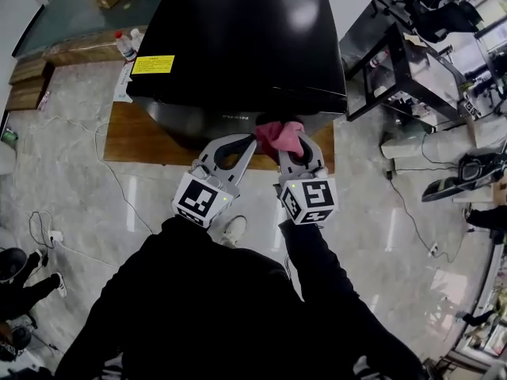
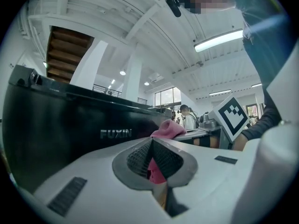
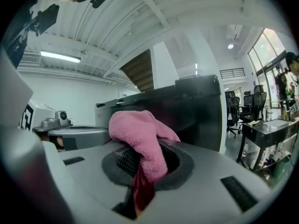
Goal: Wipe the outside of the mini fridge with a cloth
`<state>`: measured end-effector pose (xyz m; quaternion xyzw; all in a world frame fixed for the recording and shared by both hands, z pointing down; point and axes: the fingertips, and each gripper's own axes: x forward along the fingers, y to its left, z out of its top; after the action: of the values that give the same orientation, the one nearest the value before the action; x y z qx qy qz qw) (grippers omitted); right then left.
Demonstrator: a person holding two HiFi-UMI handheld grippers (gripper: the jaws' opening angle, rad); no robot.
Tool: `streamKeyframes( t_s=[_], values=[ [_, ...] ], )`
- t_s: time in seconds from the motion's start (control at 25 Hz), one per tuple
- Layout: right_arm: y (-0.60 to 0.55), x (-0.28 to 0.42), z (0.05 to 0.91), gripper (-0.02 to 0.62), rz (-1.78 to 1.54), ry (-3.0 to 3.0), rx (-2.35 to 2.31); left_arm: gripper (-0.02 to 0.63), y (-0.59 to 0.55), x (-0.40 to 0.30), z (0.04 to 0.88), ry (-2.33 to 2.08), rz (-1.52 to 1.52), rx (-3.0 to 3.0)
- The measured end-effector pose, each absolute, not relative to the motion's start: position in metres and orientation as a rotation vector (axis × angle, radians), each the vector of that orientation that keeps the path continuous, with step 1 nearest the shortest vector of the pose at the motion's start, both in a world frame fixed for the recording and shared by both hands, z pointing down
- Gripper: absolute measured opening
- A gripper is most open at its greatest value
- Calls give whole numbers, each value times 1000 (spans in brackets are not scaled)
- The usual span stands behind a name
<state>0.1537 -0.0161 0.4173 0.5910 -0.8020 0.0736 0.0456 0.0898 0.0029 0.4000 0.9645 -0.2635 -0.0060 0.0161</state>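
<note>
2 grippers side by side, just short of the fridge front.

Right gripper (image 1: 291, 149) (image 3: 145, 155): clamped on the pink cloth (image 1: 279, 135) (image 3: 135, 129). The cloth bunches over the tips and a darker fold hangs down through the gap between the pads.

Left gripper (image 1: 252, 143) (image 2: 151, 141): jaws pinched narrow, tips meeting, with a strip of pink between the pads. It nips the cloth's (image 2: 168, 129) left edge.

Cloth is at the near face of the black mini fridge (image 1: 238, 46) (image 2: 70, 125) (image 3: 187, 106), right of centre, just under the top edge. Can't tell whether it's touching or just off.

"FUXIN" lettering (image 2: 116, 134) is on that face, left of the cloth. 1 yellow label (image 1: 153, 64) is on the fridge top, left side.

Fridge stands on a wooden board (image 1: 131, 137). A bottle (image 1: 124, 46) is beyond its left side and a black table (image 1: 404, 70) stands off to the right.
</note>
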Motion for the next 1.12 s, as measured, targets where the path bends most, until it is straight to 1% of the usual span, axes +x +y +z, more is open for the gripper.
streamKeyframes(
  t_s=[0.68,1.12],
  values=[
    [-22,149,578,55,405,-2273,1700,6,-14,92,553,-795,224,2835],
    [-26,153,691,55,633,-2133,1627,6,-17,94,639,-772,387,2752]
  ],
)
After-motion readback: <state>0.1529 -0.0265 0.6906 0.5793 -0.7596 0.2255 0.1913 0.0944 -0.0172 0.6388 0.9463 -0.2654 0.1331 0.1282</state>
